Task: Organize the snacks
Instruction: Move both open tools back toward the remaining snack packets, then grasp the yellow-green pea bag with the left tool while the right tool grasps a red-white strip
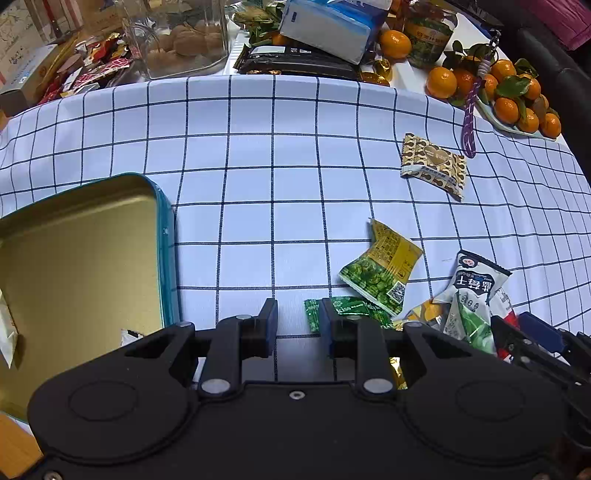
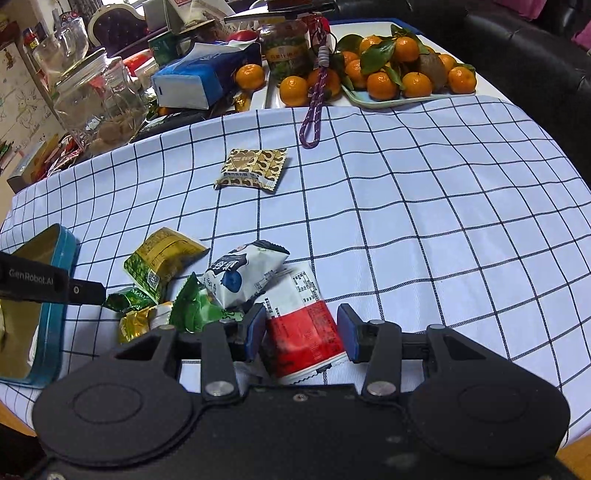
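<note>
A pile of snack packets lies on the checked cloth: a green-yellow pea packet (image 1: 382,267) (image 2: 159,258), a white-blue packet (image 1: 474,282) (image 2: 245,271), small green packets (image 1: 354,308) (image 2: 195,306) and a red-white packet (image 2: 304,328). A gold-patterned packet (image 1: 434,164) (image 2: 253,168) lies apart, farther back. An open teal tin (image 1: 162,236) (image 2: 51,325) with a gold inside stands at the left. My left gripper (image 1: 297,321) is open and empty, just left of the pile. My right gripper (image 2: 302,328) is open, its jaws on either side of the red-white packet.
At the back stand a tray of tangerines (image 2: 402,79) (image 1: 513,94), a tissue pack (image 1: 328,29) (image 2: 201,83), a glass jar (image 2: 99,99), a jar of greens (image 1: 430,37), dark packets (image 1: 295,64) and a purple lanyard (image 2: 314,110). A white packet (image 1: 7,332) lies inside the tin.
</note>
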{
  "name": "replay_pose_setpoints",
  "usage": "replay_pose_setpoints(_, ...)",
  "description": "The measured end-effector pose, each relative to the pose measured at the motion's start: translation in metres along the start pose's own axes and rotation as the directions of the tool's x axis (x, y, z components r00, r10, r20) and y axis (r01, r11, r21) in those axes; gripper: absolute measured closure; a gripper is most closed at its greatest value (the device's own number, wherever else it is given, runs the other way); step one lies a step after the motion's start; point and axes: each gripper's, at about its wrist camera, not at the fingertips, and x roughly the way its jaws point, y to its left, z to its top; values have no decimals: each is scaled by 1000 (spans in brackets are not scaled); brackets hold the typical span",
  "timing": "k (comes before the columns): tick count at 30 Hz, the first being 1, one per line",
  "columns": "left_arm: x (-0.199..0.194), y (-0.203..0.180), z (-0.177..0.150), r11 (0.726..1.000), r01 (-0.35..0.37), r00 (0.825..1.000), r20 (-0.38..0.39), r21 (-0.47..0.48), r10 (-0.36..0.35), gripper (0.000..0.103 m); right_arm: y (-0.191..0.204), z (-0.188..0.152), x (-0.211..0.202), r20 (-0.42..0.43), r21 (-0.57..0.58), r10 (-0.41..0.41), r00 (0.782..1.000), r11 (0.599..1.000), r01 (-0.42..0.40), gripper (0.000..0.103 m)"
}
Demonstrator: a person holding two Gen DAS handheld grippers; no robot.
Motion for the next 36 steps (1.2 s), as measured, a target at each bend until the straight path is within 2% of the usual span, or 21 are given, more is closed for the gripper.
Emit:
replay_pose_setpoints(13, -4, 5, 10, 996, 75, 997, 0, -45, -75, 68, 19, -10, 7, 39, -207, -56, 998, 976, 63, 55)
replay_pose_setpoints(18, 1, -1, 9, 995, 90, 996, -19, -34, -91, 68, 17, -11, 5, 51, -209, -65, 997, 975, 75, 65)
replay_pose_setpoints(25, -6, -17, 14, 996, 83, 996, 37, 10, -83, 69, 7, -5, -1, 44, -114, -58, 997, 991, 63, 69)
replay_pose_setpoints(36, -1, -51, 20, 987, -24, 990, 140, 156, 2, 68, -17, 8, -15, 86, 67, -37, 996, 997, 31, 69)
